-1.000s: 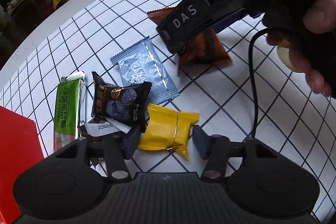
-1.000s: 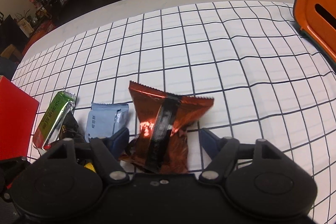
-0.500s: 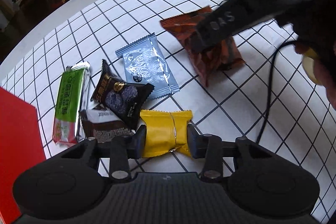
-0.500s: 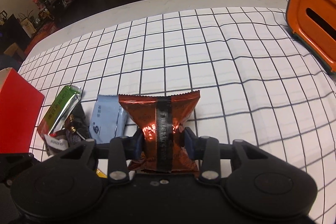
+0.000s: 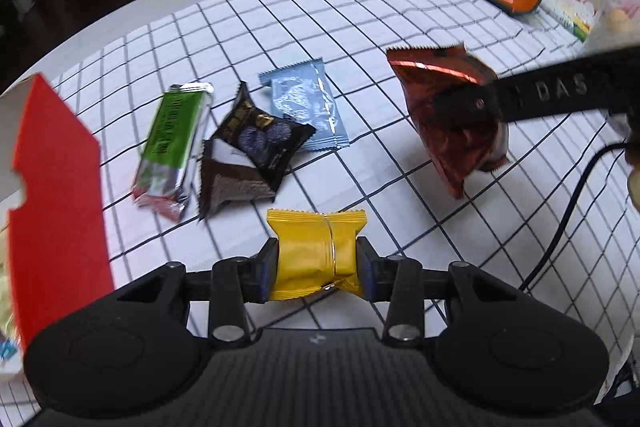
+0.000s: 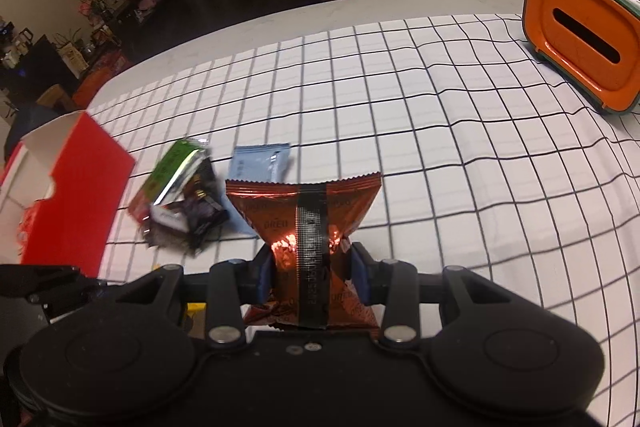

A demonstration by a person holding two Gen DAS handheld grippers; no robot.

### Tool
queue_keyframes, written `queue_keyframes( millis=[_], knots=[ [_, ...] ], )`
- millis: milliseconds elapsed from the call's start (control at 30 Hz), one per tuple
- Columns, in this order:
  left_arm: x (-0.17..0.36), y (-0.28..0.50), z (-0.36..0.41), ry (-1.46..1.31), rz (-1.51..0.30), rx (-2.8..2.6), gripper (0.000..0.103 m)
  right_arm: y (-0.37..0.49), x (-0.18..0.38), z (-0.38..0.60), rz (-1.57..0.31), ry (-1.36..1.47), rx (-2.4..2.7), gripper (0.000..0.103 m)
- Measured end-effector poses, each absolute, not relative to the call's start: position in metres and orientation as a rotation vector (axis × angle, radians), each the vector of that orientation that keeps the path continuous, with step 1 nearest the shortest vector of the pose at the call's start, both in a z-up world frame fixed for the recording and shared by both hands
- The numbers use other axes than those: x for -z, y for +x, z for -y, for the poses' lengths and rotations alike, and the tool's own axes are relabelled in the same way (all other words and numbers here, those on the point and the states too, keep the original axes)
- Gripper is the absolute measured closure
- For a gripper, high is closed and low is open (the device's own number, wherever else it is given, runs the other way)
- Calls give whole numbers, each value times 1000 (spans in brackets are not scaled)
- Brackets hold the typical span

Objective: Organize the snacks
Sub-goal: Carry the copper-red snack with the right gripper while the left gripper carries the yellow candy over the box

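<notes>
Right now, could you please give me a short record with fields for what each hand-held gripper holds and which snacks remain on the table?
left hand-held gripper: shut on the yellow foil snack packet, lifted off the checked tablecloth
right hand-held gripper: shut on the red-brown foil snack bag
snacks on cloth: green wrapped bar, black packet, brown packet, pale blue packet
container: open red cardboard box, left of the snacks
also on table: orange tissue box
</notes>
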State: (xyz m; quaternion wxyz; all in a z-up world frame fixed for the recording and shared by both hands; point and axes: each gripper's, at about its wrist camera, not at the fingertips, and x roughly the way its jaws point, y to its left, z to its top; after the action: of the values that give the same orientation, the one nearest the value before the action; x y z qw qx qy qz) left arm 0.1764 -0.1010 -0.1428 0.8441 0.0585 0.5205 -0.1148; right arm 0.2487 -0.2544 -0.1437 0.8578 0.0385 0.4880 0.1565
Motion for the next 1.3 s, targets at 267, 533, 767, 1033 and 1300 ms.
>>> queue_keyframes(
  millis=[267, 533, 767, 1033, 1300],
  knots=[
    [102, 150, 76, 88, -1017, 201, 64, 218, 115, 233, -994, 76, -378, 65],
    [61, 129, 29, 41, -923, 131, 64, 202, 85, 191, -944, 53, -446, 65],
    [35, 124, -21, 15, -863, 57, 64, 195, 64, 144, -904, 21, -502, 65],
    [25, 126, -83, 12, -834, -19, 64, 199, 51, 79, -872, -32, -563, 65],
    [26, 136, -145, 2, -837, -64, 64, 210, 50, 20, -863, -57, -599, 65]
  ],
)
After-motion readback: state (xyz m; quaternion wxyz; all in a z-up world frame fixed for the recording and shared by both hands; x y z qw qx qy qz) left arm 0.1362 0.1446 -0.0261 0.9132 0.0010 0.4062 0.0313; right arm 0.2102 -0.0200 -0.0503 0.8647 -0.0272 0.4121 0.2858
